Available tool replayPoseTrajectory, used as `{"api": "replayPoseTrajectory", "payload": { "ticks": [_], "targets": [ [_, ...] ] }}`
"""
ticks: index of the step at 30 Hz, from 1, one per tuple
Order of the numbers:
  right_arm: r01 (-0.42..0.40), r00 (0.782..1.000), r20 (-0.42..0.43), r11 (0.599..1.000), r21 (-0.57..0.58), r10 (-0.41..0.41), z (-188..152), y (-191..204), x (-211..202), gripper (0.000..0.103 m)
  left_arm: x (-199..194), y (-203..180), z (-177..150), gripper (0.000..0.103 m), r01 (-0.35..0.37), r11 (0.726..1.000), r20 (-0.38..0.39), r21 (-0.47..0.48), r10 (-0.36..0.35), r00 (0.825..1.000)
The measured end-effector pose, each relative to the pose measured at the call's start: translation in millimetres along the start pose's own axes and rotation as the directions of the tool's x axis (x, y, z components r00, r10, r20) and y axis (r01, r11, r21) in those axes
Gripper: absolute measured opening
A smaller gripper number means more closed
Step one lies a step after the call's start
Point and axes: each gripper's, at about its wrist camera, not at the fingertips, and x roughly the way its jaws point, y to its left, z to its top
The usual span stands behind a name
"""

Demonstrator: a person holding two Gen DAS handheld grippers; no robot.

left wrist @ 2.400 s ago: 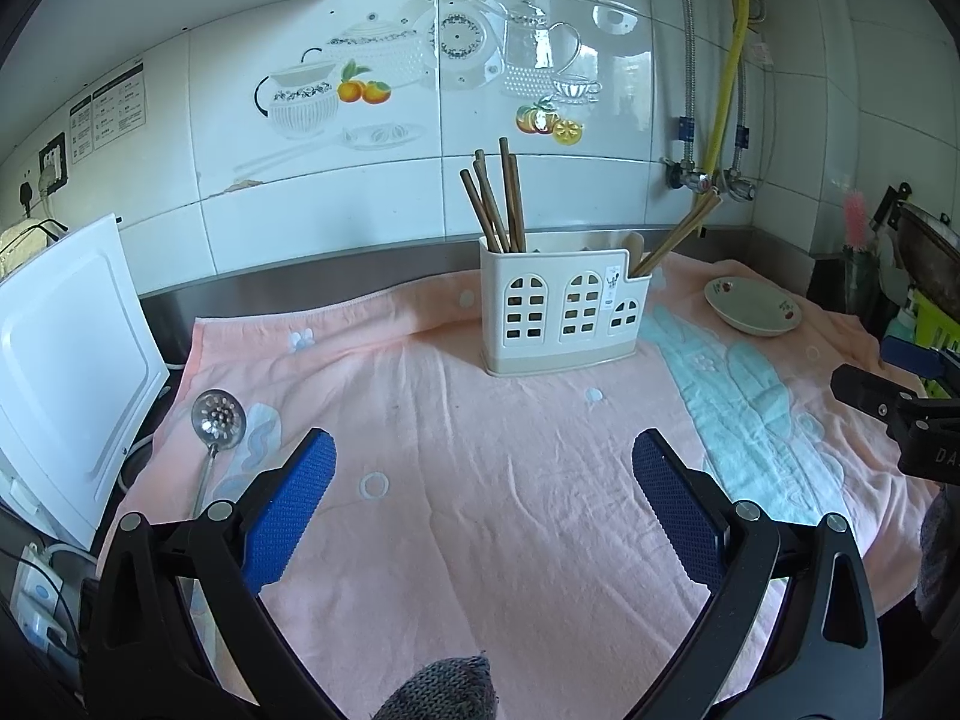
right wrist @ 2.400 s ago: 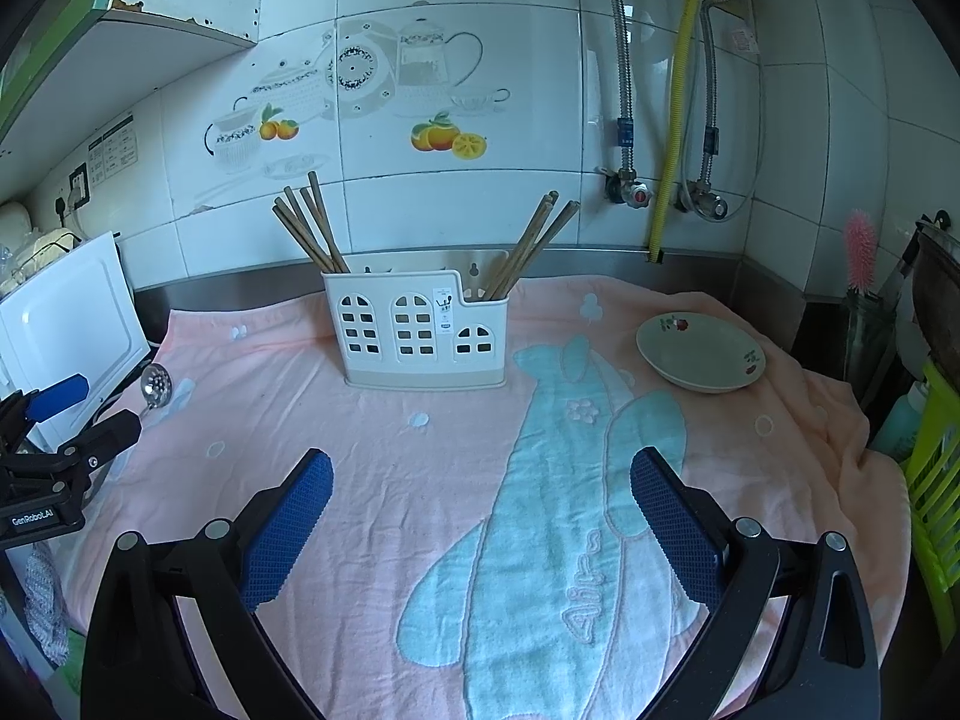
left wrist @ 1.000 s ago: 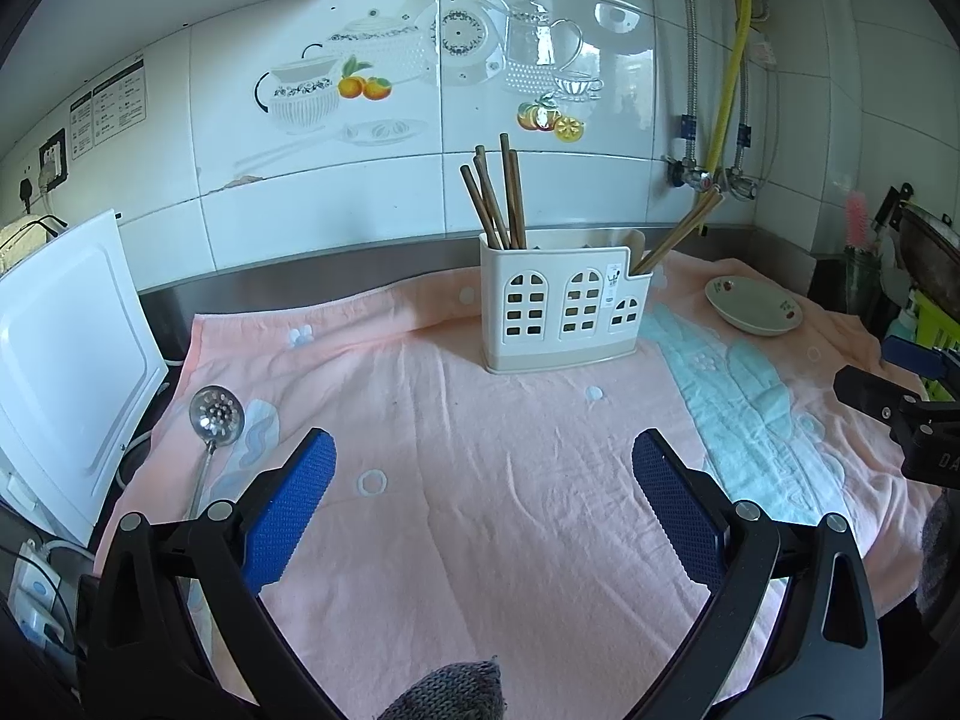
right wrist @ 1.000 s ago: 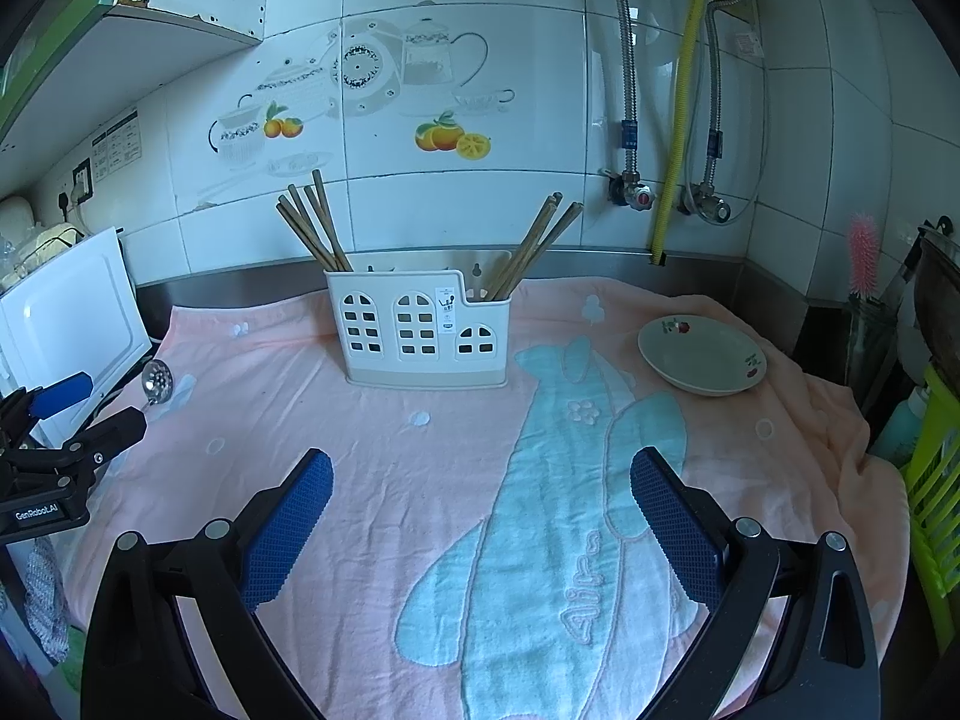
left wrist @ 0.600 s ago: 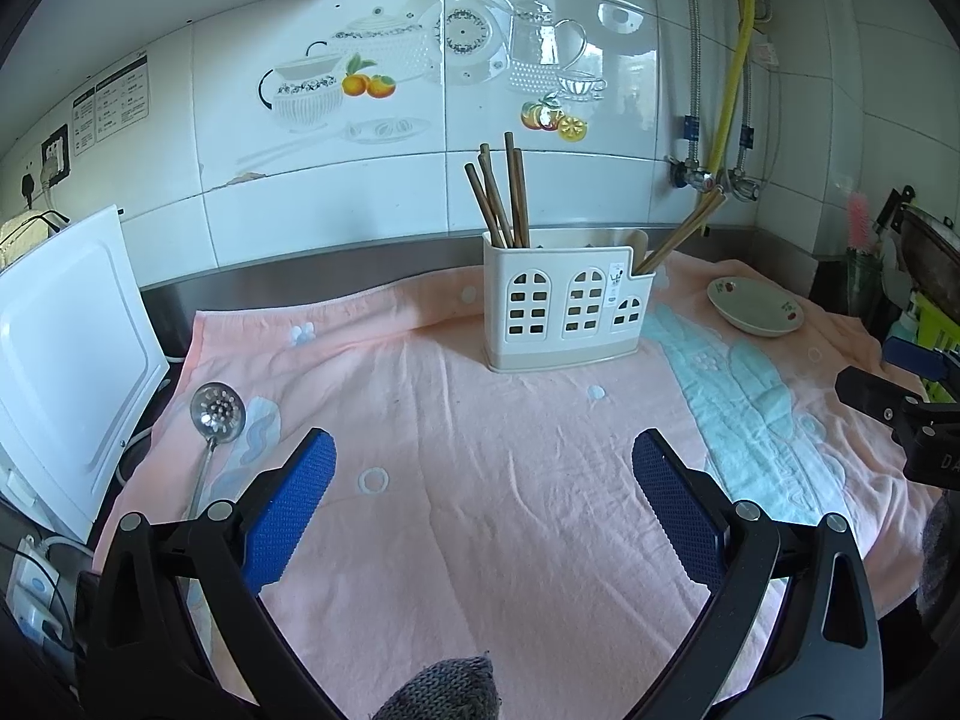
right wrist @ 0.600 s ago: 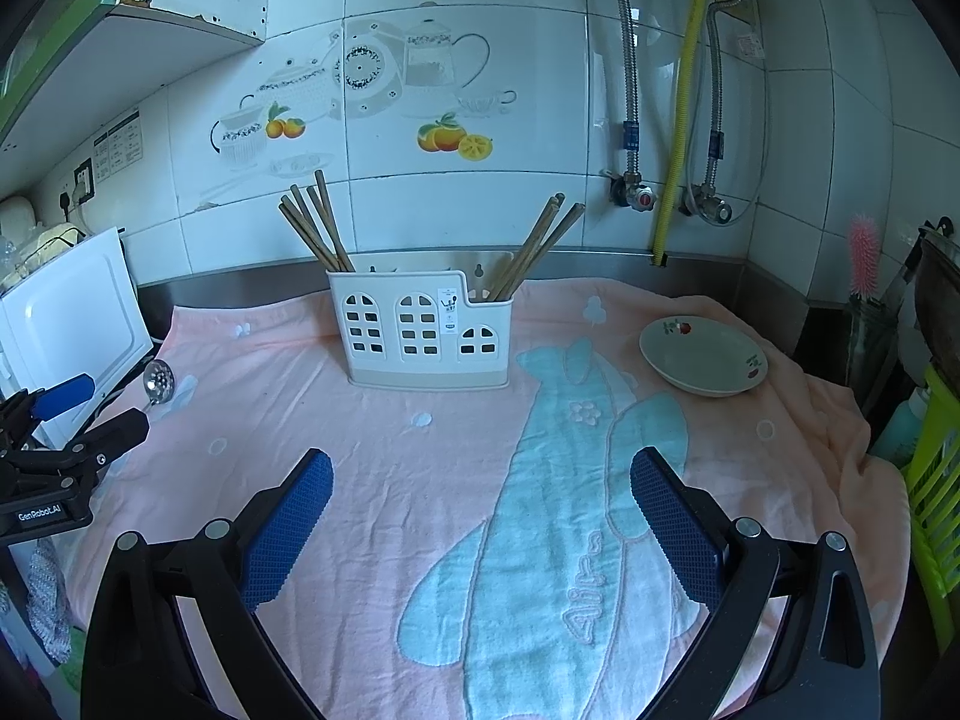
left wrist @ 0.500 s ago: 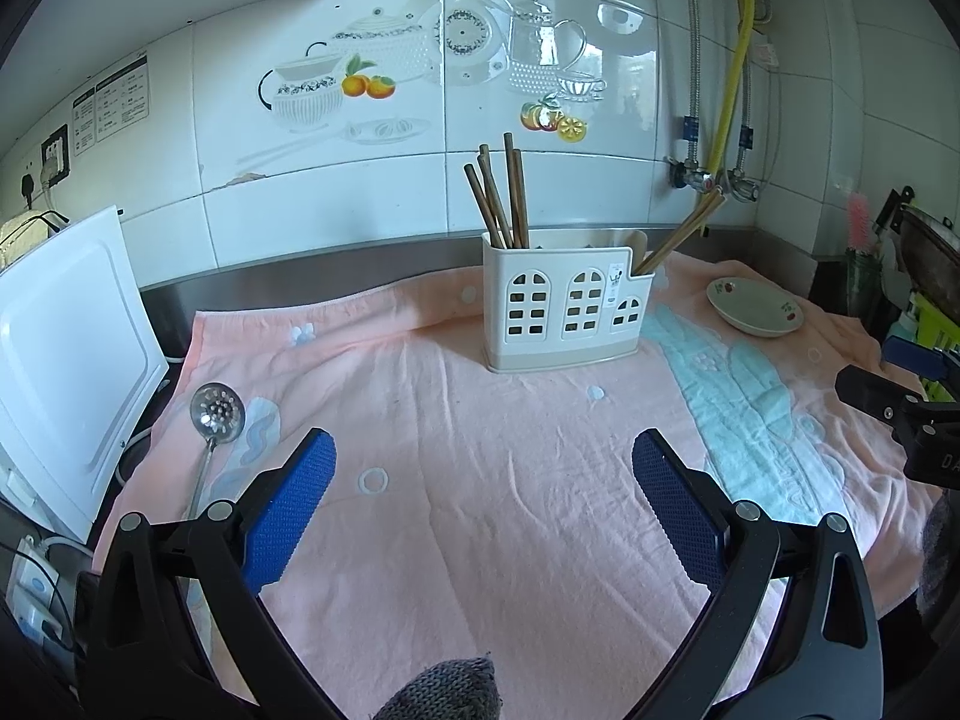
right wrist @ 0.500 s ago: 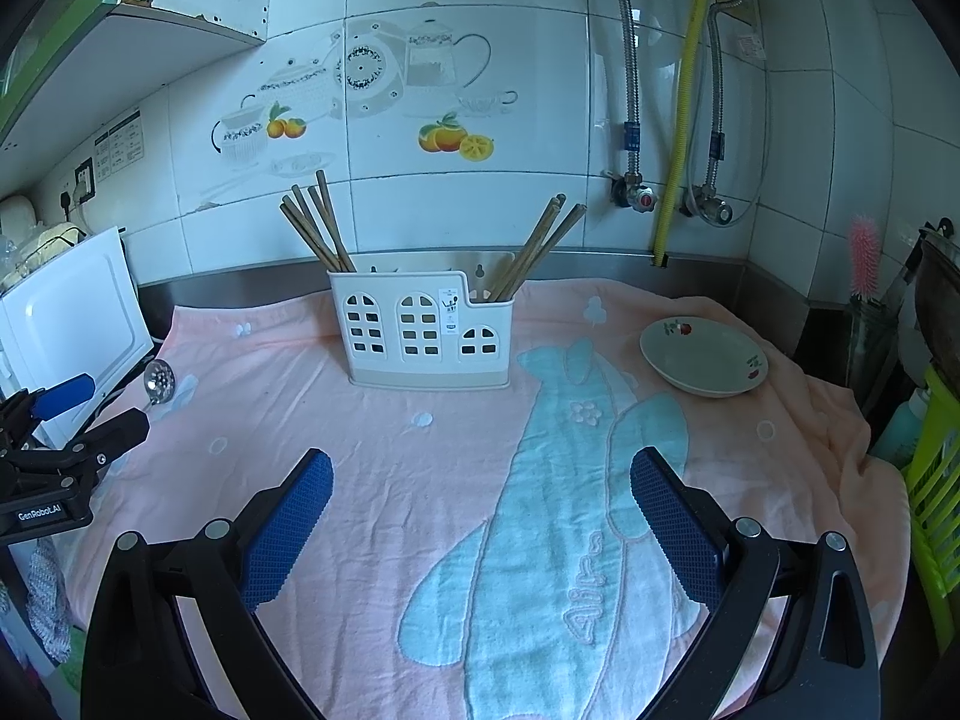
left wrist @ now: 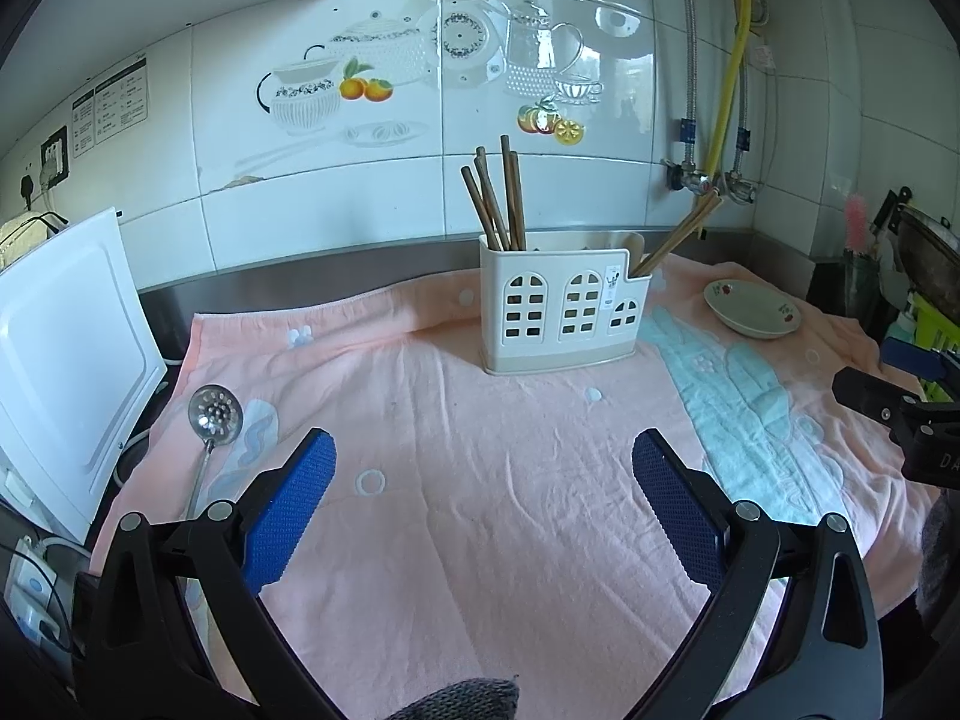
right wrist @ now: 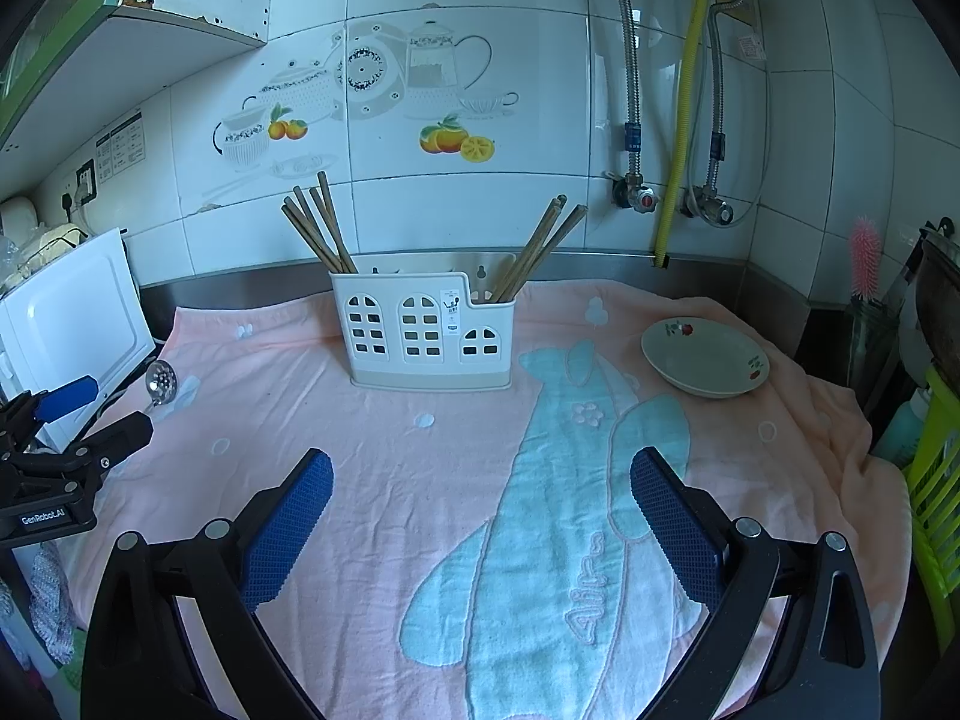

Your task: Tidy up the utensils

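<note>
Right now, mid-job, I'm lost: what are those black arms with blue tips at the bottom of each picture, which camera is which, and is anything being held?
Those are handheld grippers, one in each of a person's hands, each carrying a fisheye camera looking along its two fingers. One picture looks out from the left gripper, the other from the right gripper. Both are open and hold nothing. On the pink towel stands a white utensil holder with chopsticks at both ends. A slotted metal spoon lies near the towel's left edge, and a shallow dish sits to the right.
</note>
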Motion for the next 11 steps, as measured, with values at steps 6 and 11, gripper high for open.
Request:
{"api": "replayPoseTrajectory", "payload": {
  "ticks": [6,11],
  "targets": [
    [0.002,1.0,-0.001,1.0,-0.001,-0.002,-1.9,-0.2,0.8,0.096,1.2,2.2,-0.7,0.098,-0.003,1.0,-0.009,-0.01,0.003,1.0],
    [0.001,1.0,-0.004,1.0,0.003,-0.001,-3.3,-2.9,2.9,0.096,3.1,4.7,-2.8,0.098,0.001,1.0,-0.015,-0.02,-0.001,1.0]
  ]
}}
